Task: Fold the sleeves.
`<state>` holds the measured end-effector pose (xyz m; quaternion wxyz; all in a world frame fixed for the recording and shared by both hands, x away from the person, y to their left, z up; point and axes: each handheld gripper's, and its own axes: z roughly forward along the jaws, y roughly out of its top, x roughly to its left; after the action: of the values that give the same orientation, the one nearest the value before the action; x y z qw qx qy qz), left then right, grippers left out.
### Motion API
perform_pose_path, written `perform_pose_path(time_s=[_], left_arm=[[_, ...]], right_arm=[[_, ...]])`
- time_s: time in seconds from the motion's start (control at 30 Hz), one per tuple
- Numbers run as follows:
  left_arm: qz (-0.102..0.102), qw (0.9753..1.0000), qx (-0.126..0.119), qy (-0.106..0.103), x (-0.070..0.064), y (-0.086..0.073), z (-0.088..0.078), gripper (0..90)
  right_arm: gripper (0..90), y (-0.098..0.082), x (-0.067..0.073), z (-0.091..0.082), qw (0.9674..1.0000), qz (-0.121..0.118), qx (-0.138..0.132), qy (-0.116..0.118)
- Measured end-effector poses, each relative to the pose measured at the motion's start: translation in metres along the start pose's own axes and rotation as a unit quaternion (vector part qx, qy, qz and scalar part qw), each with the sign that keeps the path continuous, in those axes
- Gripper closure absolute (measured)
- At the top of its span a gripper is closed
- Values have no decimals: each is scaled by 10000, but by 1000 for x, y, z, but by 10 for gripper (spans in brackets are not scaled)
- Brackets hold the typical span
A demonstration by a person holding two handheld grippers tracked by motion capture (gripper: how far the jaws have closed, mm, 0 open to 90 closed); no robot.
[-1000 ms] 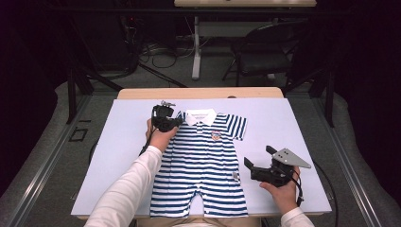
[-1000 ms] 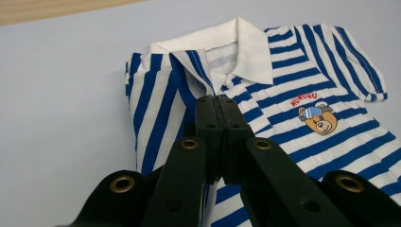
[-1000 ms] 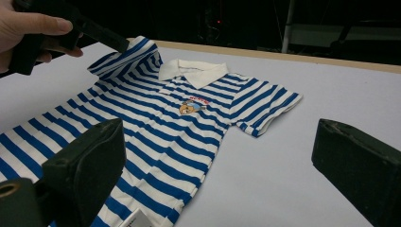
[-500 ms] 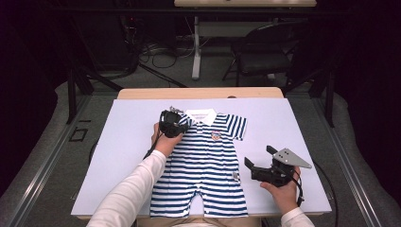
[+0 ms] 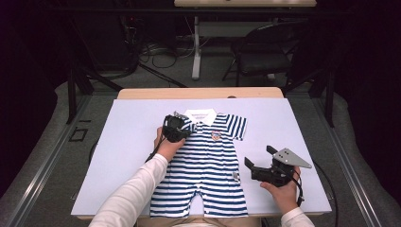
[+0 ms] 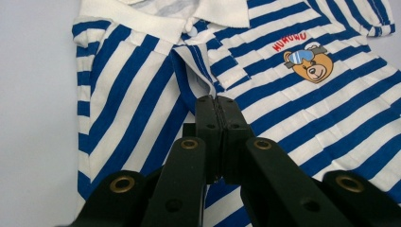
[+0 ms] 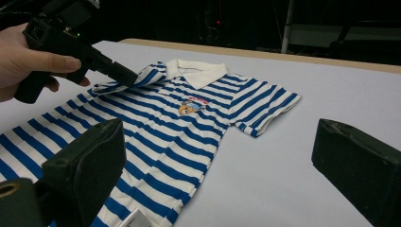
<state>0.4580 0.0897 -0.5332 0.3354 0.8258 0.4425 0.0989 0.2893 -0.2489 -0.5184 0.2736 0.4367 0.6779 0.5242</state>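
A blue-and-white striped baby romper [image 5: 208,161] with a white collar and a bear badge [image 6: 309,64] lies flat on the table, collar at the far end. My left gripper [image 5: 178,125] is over its left shoulder, jaws pressed together. It is shut on the left sleeve [image 7: 111,84], which is lifted and folded in over the chest. In the left gripper view the closed jaw tips [image 6: 217,101] sit on the striped cloth just below the collar. My right gripper [image 5: 257,157] rests open on the table to the right of the romper, nothing between its jaws [image 7: 222,156].
The white tabletop [image 5: 127,142] has bare room left and right of the romper. A wooden edge [image 5: 198,92] runs along its far side. Beyond it are a dark chair [image 5: 265,52], cables and a table leg on the floor.
My left gripper has moved right and slightly toward the person, drawing the left sleeve inward over the romper's chest. The right gripper has stayed in place.
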Motion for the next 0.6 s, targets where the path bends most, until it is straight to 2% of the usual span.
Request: perform_pose_path(time_s=[0.4, 0.6], left_arm=[[83, 9998, 146, 54, 0, -4, 5, 883], [132, 9998, 165, 13, -3, -5, 5, 848]], right_arm=[[33, 0, 0, 0, 10000, -7, -13, 2], [33, 0, 0, 0, 10000, -9, 2, -1]])
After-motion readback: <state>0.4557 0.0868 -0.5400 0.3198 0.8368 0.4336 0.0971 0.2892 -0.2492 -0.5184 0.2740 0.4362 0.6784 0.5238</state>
